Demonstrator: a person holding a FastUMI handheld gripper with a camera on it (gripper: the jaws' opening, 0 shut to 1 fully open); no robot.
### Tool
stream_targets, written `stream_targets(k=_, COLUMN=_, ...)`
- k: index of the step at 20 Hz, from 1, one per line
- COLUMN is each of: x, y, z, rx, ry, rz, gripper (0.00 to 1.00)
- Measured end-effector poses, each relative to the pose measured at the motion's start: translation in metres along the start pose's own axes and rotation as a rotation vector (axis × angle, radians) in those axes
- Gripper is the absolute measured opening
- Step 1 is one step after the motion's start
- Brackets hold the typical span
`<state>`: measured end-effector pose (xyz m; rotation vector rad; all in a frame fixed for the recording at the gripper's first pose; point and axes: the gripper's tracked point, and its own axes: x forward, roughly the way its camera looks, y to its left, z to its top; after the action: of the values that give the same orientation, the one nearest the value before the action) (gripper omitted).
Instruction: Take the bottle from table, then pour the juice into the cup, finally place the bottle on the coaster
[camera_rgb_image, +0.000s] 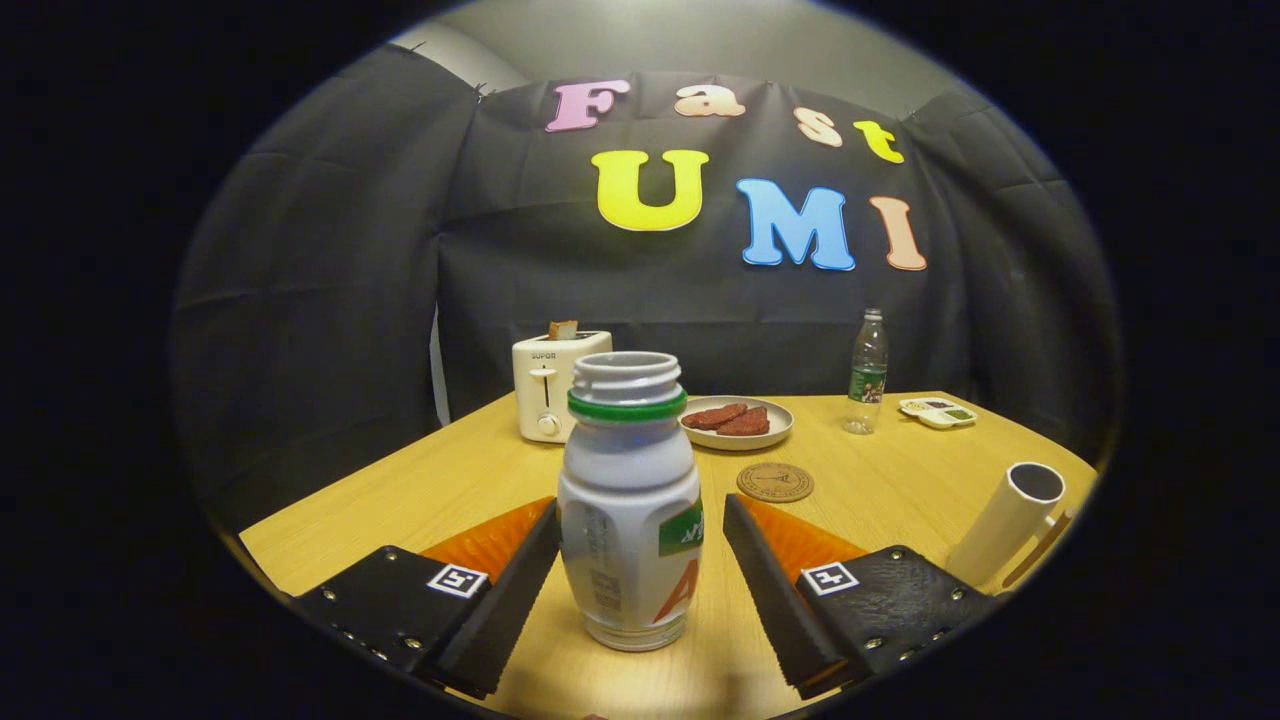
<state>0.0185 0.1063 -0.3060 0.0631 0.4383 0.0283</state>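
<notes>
A black cloth wall is seen behind a light wooden counter (420, 490), on which everything is set. The hand-held gripper (640, 540) is held low over the near part of the counter with its fingers spread wide, and nothing is gripped by them. The bottle (630, 510) is stood upright between the fingers, its long axis vertical and its uncapped mouth pointed up; the left finger is seen very close to or just touching its side, while a clear gap is left at the right finger. A white toaster (553, 384) with a slice of bread in its slot is placed beyond the bottle, near the wall. A white cup (1010, 520) is found to the right of the right finger, tilted in the view. A plate (770, 433) with two dark reddish pieces is set beyond the bottle, and a clear water bottle (866, 372) stands further right. The round coaster (775, 482) lies just before the plate, ahead of the right finger. A small sauce dish (937, 411) is set near the wall.
</notes>
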Motion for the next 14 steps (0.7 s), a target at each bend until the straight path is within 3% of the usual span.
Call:
stream_targets(k=7, x=0.005, y=0.001, z=-0.020, rx=-0.007, ry=0.038, rz=0.013, gripper=0.95)
stream_targets(k=9, x=0.006, y=0.001, z=-0.029, rx=-0.008, ry=0.076, rz=0.011, gripper=0.84)
stream_targets(k=11, x=0.005, y=0.005, z=-0.027, rx=-0.002, ry=0.075, rz=0.019, gripper=0.83)
stream_targets(k=12, x=0.004, y=0.007, z=-0.029, rx=-0.001, ry=0.082, rz=0.023, gripper=0.74)
stream_targets(k=14, x=0.006, y=0.011, z=-0.029, rx=0.008, ry=0.090, rz=0.043, gripper=0.73)
